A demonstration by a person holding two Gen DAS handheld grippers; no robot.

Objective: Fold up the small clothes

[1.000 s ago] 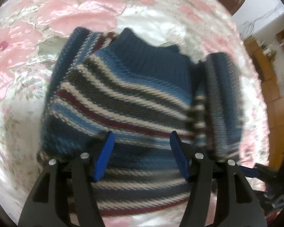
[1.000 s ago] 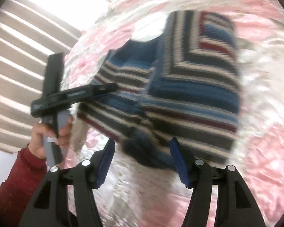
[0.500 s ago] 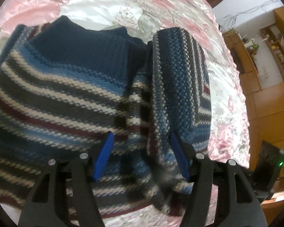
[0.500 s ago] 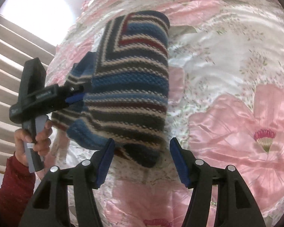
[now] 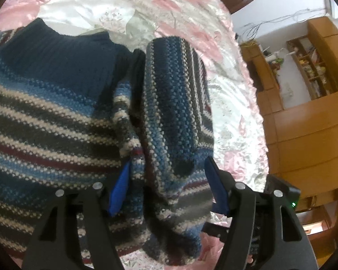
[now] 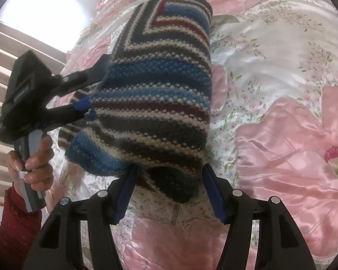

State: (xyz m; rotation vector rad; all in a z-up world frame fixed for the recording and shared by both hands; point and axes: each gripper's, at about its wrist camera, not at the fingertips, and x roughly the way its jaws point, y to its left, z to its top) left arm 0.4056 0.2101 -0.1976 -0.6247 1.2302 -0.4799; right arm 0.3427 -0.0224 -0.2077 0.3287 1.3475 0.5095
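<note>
A knitted sweater [image 5: 56, 117] with blue, grey, white and dark red stripes lies on a floral satin bedspread [image 5: 232, 112]. Its dark blue collar [image 5: 56, 54] points away from me. One side of the sweater is folded over into a thick striped roll [image 5: 173, 103]. My left gripper [image 5: 166, 180] is open, and the near end of that roll sits between its blue pads. In the right wrist view the sweater [image 6: 160, 90] fills the middle. My right gripper [image 6: 169, 180] is open around its near corner. The left gripper [image 6: 97, 83], held by a hand [image 6: 36, 157], reaches in from the left.
The pink and white bedspread [image 6: 281, 90] spreads out to the right of the sweater. Wooden cabinets and shelves [image 5: 304, 112] stand beyond the bed's edge. A bright window with slats [image 6: 33, 22] is behind the hand. A red sleeve [image 6: 13, 236] is at lower left.
The left gripper has shifted right across the sweater's front to the folded side. The right gripper has closed in on the sweater's near corner. Both jaws stay wide apart.
</note>
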